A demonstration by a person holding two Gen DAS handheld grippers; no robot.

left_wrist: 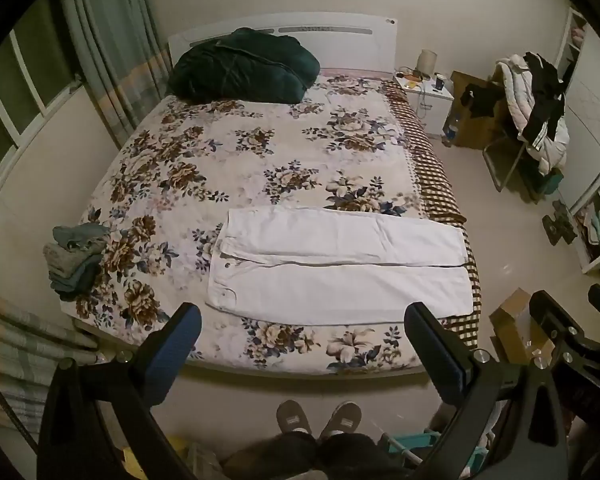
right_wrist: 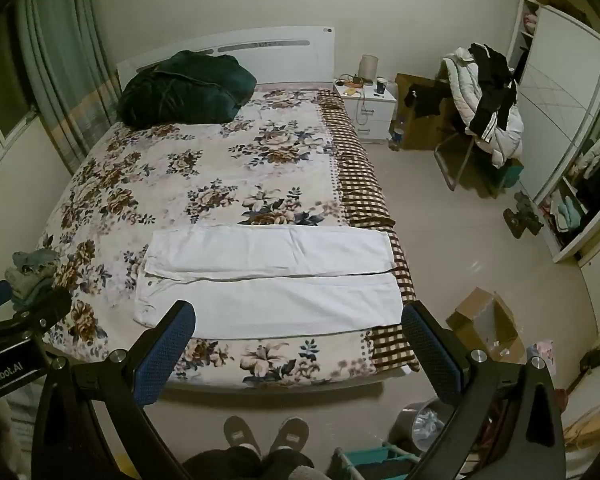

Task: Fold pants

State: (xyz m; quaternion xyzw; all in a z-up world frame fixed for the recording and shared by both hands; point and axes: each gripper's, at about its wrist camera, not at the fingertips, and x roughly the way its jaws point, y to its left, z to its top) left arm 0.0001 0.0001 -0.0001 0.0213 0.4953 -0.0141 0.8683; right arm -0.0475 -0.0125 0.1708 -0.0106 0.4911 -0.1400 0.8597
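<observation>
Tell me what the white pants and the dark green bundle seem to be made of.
Pants: likely cotton twill or denim, matte; they lie flat with crisp seams and metal buttons. Green bundle: probably velvet or plush fleece, with a soft sheen along its folds.

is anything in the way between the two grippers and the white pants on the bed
Nothing visible. The white pants lie flat, legs side by side, near the foot edge of the bed. The left gripper and right gripper hang open above that edge. The folded clothes pile sits off to the left.

A home bedroom: a floral-covered bed (left_wrist: 260, 168), nightstand (left_wrist: 428, 100), curtains (left_wrist: 112, 52), and a clothes-draped chair (right_wrist: 484, 112).
</observation>
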